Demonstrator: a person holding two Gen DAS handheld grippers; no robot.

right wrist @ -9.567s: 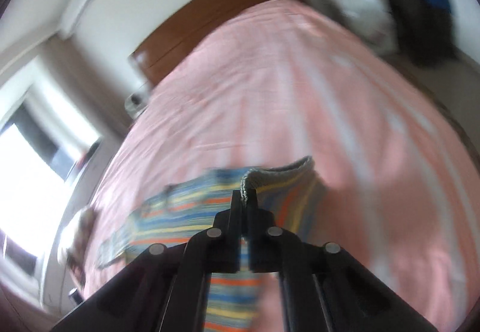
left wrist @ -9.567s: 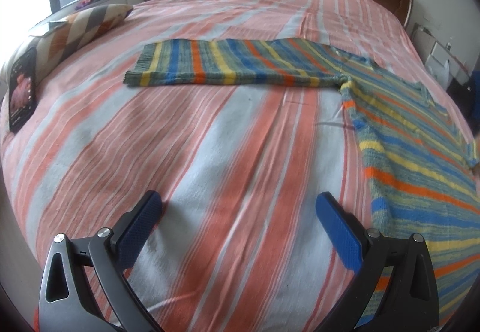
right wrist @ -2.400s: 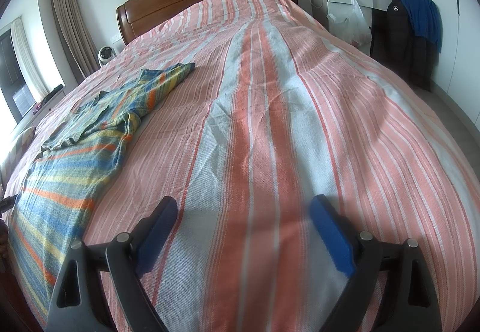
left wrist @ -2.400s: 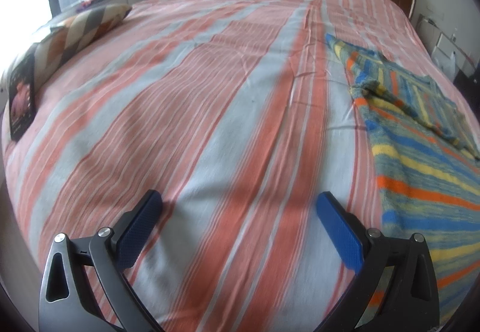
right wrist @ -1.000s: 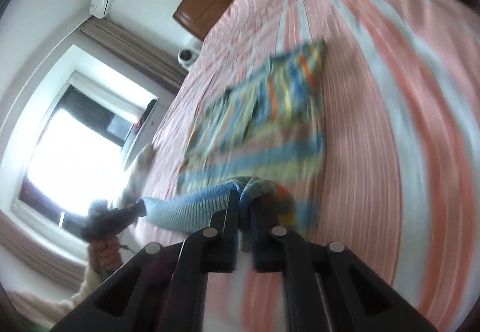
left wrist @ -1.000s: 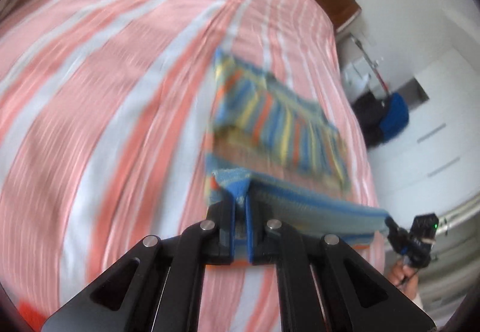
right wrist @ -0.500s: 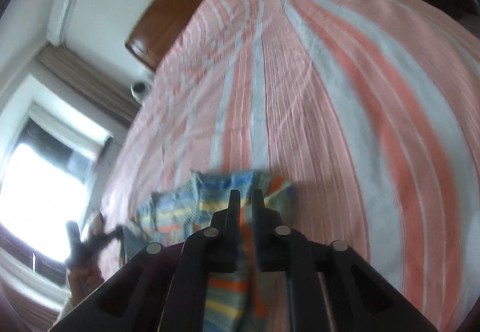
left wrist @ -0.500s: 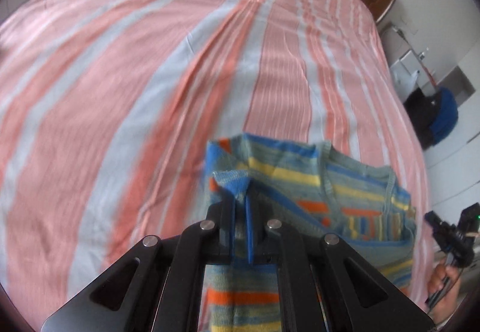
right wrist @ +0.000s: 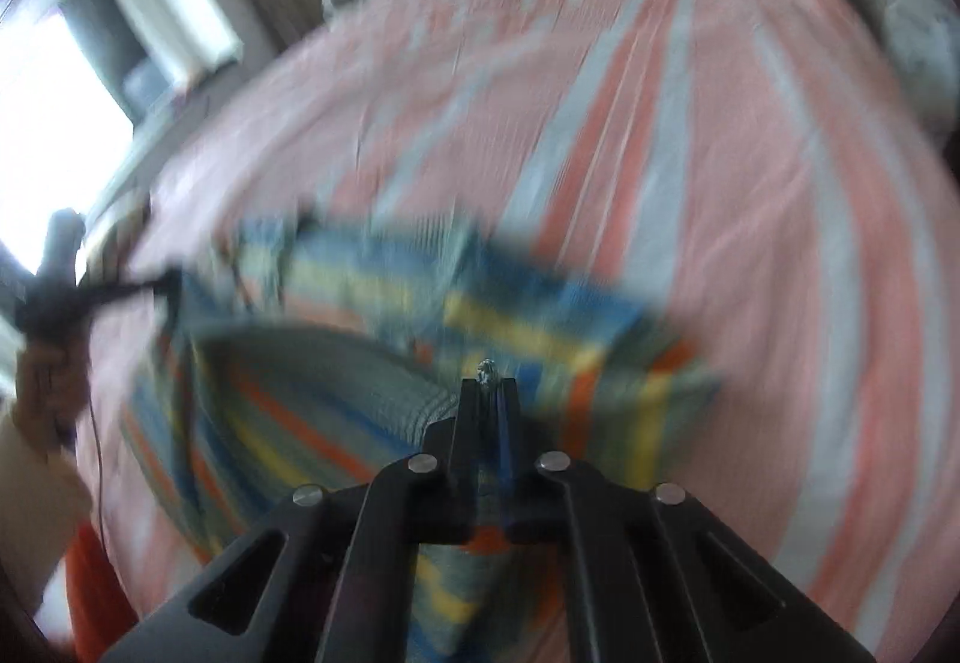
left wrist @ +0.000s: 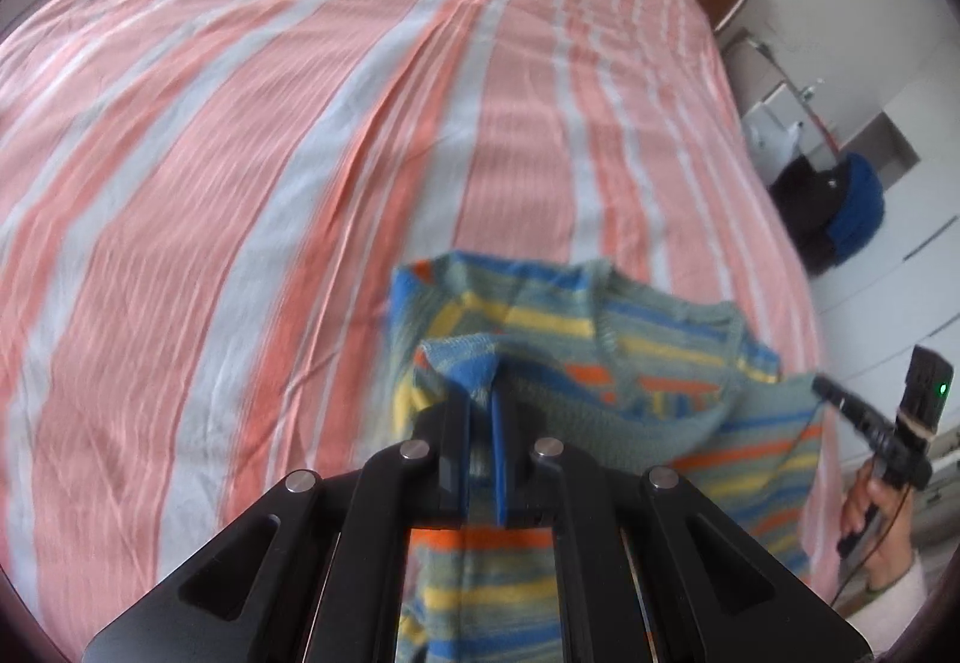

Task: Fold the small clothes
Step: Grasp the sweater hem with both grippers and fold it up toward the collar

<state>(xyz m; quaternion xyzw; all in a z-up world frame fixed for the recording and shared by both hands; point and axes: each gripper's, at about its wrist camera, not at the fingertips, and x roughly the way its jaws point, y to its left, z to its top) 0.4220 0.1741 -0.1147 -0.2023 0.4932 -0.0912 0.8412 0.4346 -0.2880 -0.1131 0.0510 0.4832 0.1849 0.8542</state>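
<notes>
So both grippers are pinched down on the same striped knit sweater, the one with blue, yellow, orange and grey-green bands. The left gripper has its jaws squeezed tight on a folded corner of the hem, and the right gripper is clamped just as tight on the opposite corner, with a bit of knit poking out between the tips. The sweater sits near the foot end of the bed with the pink, orange and white striped cover, its lower part doubled over toward the neckline. The right wrist view is pretty blurry. The person's right hand shows at the edge too.
</notes>
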